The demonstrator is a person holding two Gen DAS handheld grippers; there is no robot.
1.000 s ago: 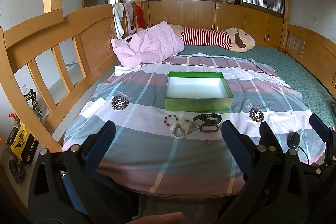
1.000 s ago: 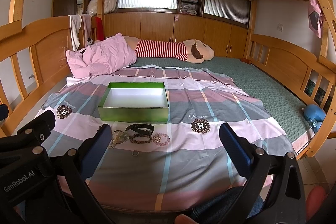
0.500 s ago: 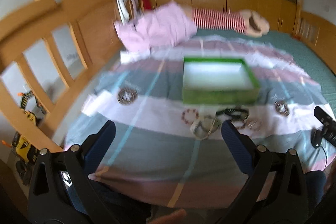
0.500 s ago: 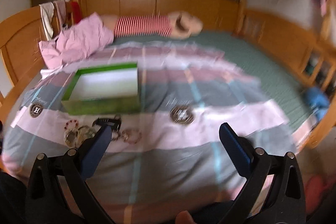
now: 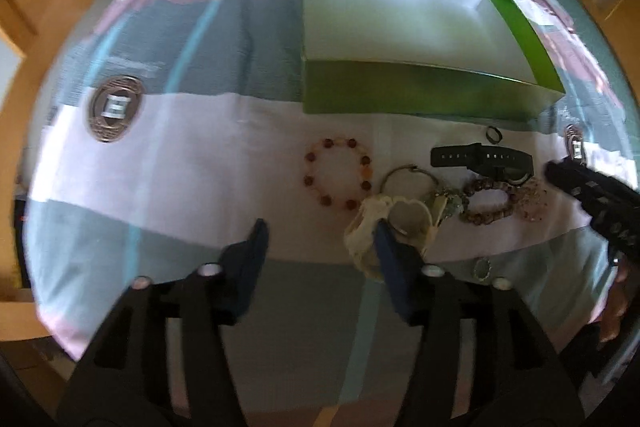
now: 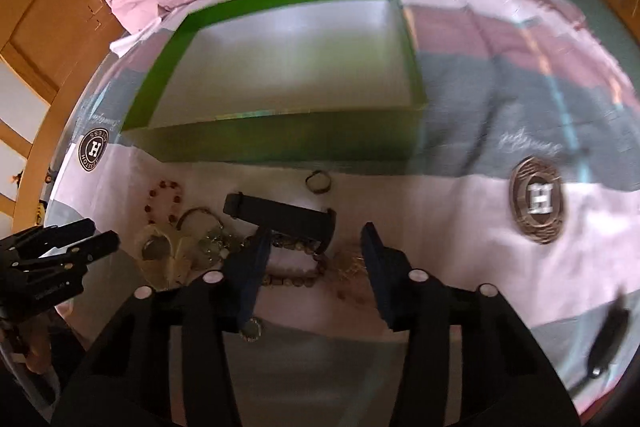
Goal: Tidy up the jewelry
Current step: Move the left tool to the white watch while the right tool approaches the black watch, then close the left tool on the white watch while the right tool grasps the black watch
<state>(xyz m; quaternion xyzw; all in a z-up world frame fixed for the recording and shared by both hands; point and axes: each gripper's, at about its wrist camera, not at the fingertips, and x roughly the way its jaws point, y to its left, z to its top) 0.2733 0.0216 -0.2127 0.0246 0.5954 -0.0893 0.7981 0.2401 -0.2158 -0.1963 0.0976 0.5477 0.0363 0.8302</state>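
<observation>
Striped bedsheet is carrying light, slippery bracelets; both my claws are closing, gripping nothing; I'm judging the stiff watch strap easiest.

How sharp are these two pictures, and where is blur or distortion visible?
Left wrist view: fisheye bends the bedsheet; the edges smear, the beaded bracelet stays readable. Right wrist view: the green box and the right side streak with motion blur; the black watch is clearer.
</observation>
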